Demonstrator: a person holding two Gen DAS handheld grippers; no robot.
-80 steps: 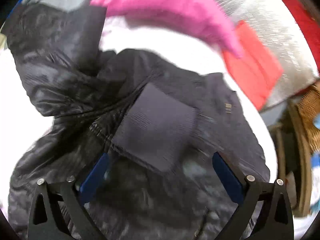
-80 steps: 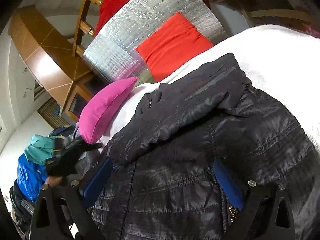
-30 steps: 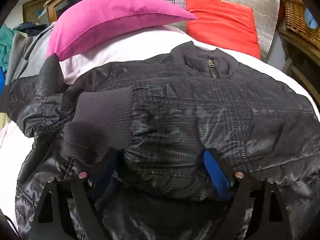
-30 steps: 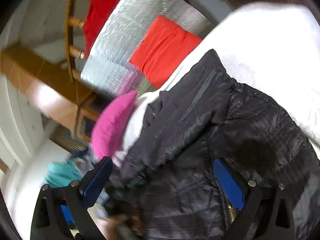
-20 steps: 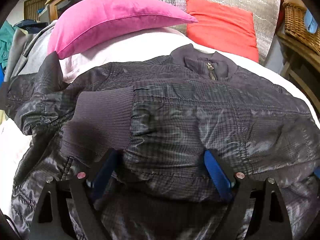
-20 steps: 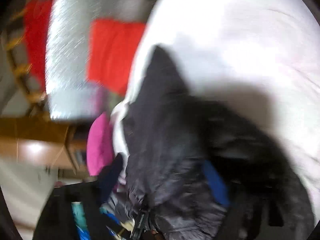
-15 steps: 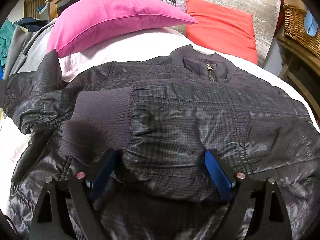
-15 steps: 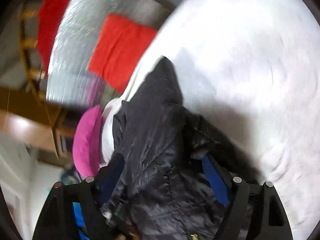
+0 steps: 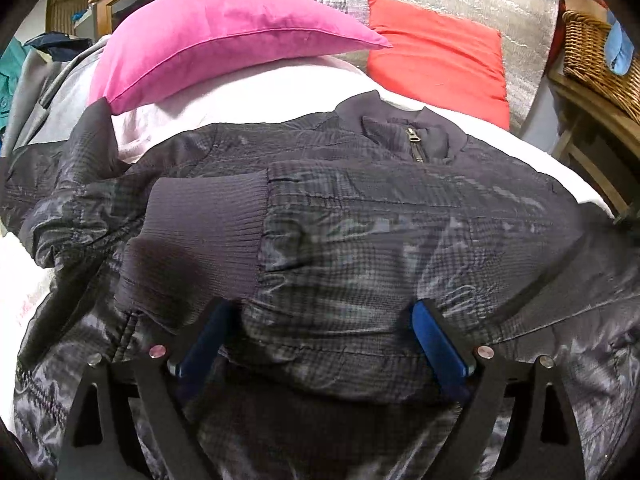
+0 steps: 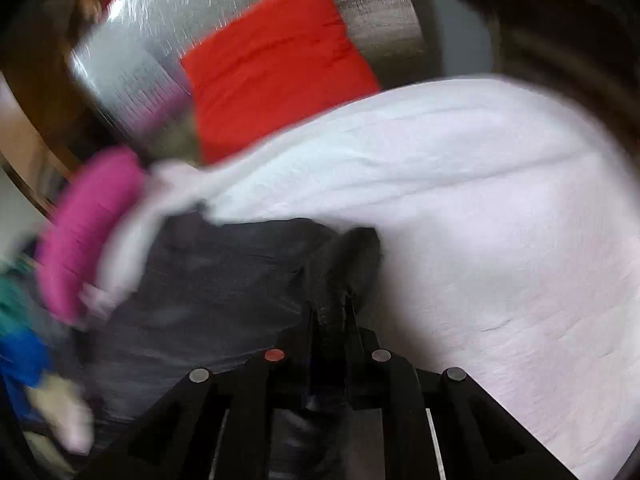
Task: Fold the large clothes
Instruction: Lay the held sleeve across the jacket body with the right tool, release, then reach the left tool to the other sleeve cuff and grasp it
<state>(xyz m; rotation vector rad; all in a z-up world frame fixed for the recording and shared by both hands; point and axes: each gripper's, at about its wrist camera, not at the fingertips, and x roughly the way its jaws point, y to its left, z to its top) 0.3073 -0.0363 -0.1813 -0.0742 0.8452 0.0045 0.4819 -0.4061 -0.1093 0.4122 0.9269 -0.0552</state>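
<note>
**Jacket flat on the bed, one edge pinched**

Your black jacket (image 9: 360,216) lies on the white bedspread (image 10: 500,220), sleeve folded across its chest. Your left gripper (image 9: 320,336) is spread over it; your right gripper (image 10: 330,320) pinches its edge. Pink pillow (image 9: 224,48) lies beyond

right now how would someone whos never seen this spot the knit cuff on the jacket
Find the white bed with the dark jacket spread over it. A sleeve lies folded across the chest, below the zipped collar. Its end is the cuff: matte ribbed knit, whereas the fabric around it is shiny.
</note>
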